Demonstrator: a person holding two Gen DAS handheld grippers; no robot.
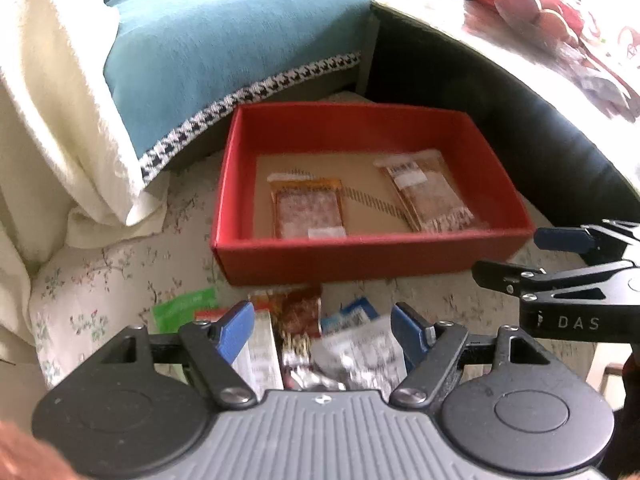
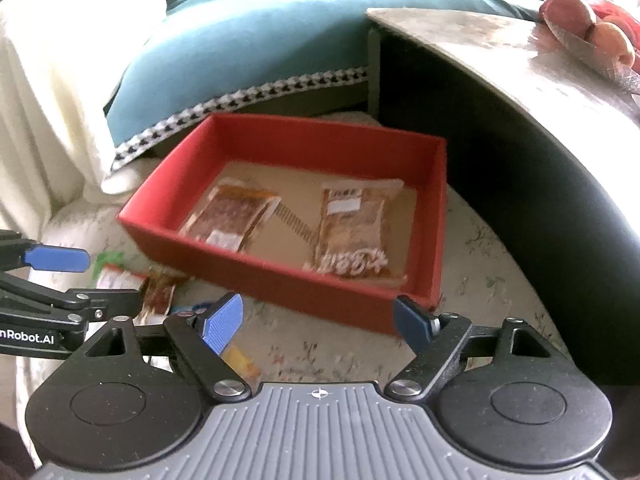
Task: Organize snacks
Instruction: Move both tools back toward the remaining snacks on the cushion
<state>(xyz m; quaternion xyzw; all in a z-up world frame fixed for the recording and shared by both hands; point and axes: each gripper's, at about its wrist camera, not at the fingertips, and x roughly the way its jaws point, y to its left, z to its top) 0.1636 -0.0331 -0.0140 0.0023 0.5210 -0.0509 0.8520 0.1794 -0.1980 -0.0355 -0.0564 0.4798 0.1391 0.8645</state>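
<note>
A red box (image 1: pixel 360 264) (image 2: pixel 280 288) sits on a floral cloth and holds two clear orange-brown snack packs (image 1: pixel 306 210) (image 1: pixel 430 192), also seen in the right wrist view (image 2: pixel 232 216) (image 2: pixel 352 232). My left gripper (image 1: pixel 324 330) is open above a pile of loose snack packets (image 1: pixel 320 340) in front of the box. My right gripper (image 2: pixel 320 320) is open and empty by the box's near right corner. It shows in the left wrist view (image 1: pixel 560 256). The left gripper's fingers (image 2: pixel 60 260) show at the left of the right wrist view over the packets (image 2: pixel 156 292).
A teal cushion (image 1: pixel 224 52) with checkered trim and a cream blanket (image 1: pixel 52 120) lie behind and left of the box. A dark table (image 2: pixel 500 64) with fruit (image 2: pixel 588 20) stands on the right. The floral cloth (image 2: pixel 480 248) covers the surface.
</note>
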